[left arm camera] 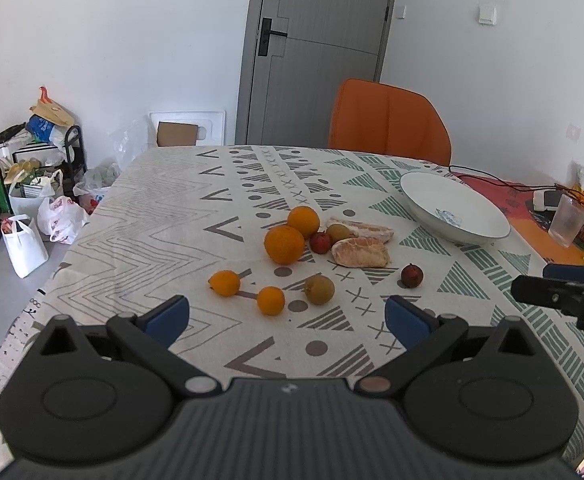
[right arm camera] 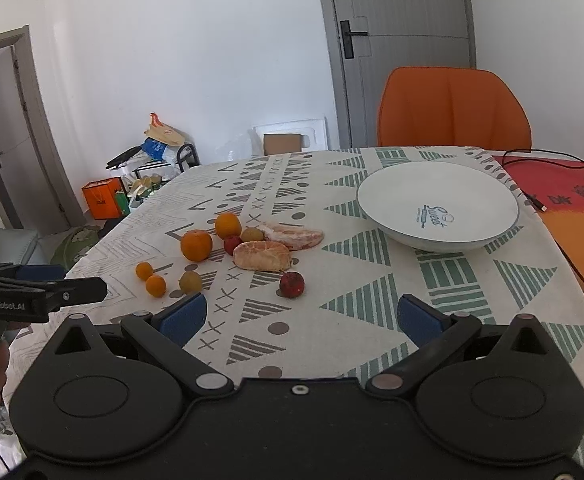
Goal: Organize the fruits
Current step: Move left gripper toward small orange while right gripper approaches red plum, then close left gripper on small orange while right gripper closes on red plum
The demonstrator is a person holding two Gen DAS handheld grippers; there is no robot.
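Both grippers are held wide open over the near table edge, nothing gripped: left gripper [left arm camera: 287, 316], right gripper [right arm camera: 301, 316]

Fruit is scattered on the tablecloth [right arm camera: 371, 312] ahead of both tools; none is in the bowl [right arm camera: 503, 232] yet, which sits ahead-right of the right gripper, empty

Ahead of the left gripper, nearest first: two small oranges [left arm camera: 270, 300], a greenish fruit [left arm camera: 320, 289] just right of them, a dark red fruit [left arm camera: 412, 275] further right. Beyond these is a tight cluster: two large oranges [left arm camera: 284, 244], a second red fruit [left arm camera: 320, 242], another greenish one and two peeled citrus pieces [left arm camera: 360, 253]

Handling, as judged:
- oranges: firm, round, likely to roll; best pinched across the widest part
- small fruits: light, easily knocked away; the pads should be centred before closing
- peeled pieces: soft, probably moist and tearable; a light squeeze across the short width, near the middle
- bowl: looks ceramic, breakable; fruit should be lowered in, not dropped

Writing: "Sweet" in blue script inside the bowl; "GenRobot.AI" on the left gripper's body as seen from the right wrist view. Print on the red cloth at far right cannot be read
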